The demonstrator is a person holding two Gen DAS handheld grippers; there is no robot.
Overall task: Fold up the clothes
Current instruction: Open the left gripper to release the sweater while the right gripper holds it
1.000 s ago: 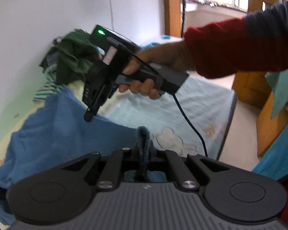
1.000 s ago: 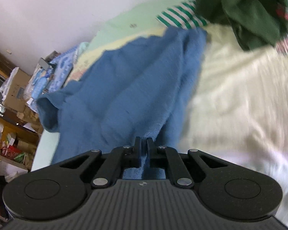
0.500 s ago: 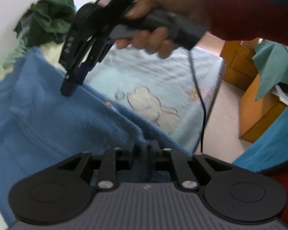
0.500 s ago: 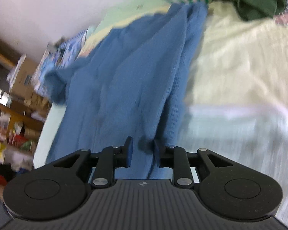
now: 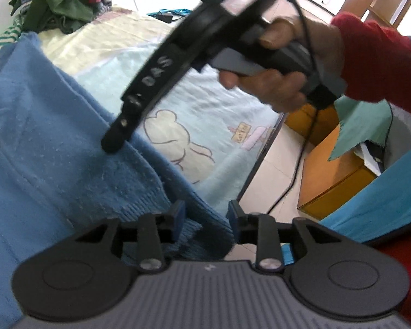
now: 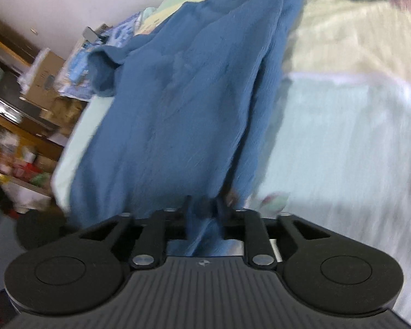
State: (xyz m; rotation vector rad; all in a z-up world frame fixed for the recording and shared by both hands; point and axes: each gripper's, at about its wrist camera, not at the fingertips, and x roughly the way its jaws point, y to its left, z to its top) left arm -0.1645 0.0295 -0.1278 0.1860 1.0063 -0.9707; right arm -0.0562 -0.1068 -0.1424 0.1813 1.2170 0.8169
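Blue sweater (image 5: 54,142) (knit) between open tools

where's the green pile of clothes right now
The green clothes pile sits at the top left of the left wrist view, at the far end of the bed against the wall, just beyond the blue sweater and next to a striped garment.

Cartoon-print bedsheet (image 5: 205,115), wooden cabinet (image 5: 334,175), cardboard box (image 6: 45,74).

Left gripper (image 5: 205,216): jaws apart, the blue sweater (image 5: 54,142) hem lying between them. Right gripper (image 5: 113,144), held in a hand (image 5: 285,82) with red sleeve (image 5: 375,57), tip touching the sweater edge on the bed (image 5: 205,115). Green clothes (image 5: 60,0) heaped beyond.
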